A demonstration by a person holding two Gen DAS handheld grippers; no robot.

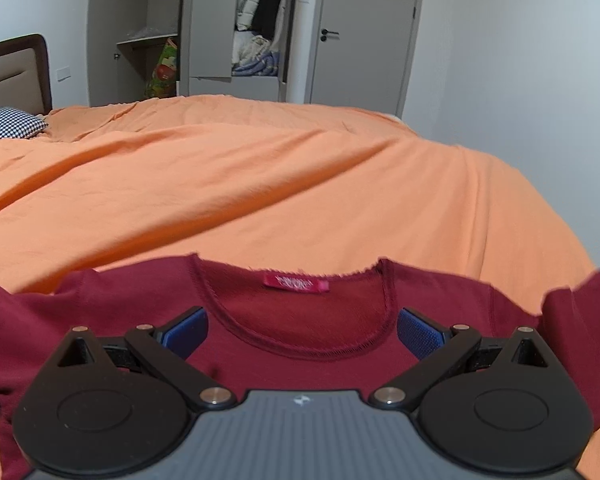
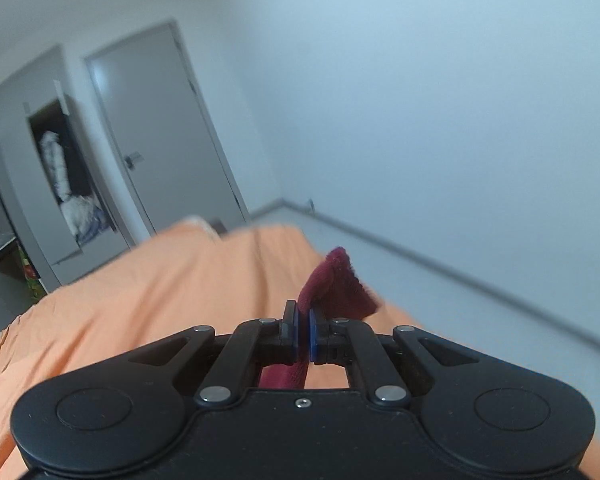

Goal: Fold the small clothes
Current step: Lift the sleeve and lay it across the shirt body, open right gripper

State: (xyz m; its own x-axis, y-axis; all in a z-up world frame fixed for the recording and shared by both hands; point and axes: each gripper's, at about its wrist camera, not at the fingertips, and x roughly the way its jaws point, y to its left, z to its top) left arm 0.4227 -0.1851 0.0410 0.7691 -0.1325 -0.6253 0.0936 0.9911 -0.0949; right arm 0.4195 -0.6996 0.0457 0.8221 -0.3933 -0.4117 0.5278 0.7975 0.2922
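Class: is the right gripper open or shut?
Shut: the right gripper pinches maroon shirt fabric, its blue-padded jaws nearly touching.

An orange bedspread (image 1: pixel 260 184) covers the bed, a checked pillow (image 1: pixel 12 122) by the padded headboard (image 1: pixel 14 68). Behind stand an open grey wardrobe (image 1: pixel 204 32) stuffed with clothes, a closed grey door (image 1: pixel 364 32) and plain white walls (image 1: pixel 520 48)

An orange-covered bed (image 1: pixel 260 184) carries a maroon shirt (image 1: pixel 100 320) and checked pillow (image 1: pixel 12 122).
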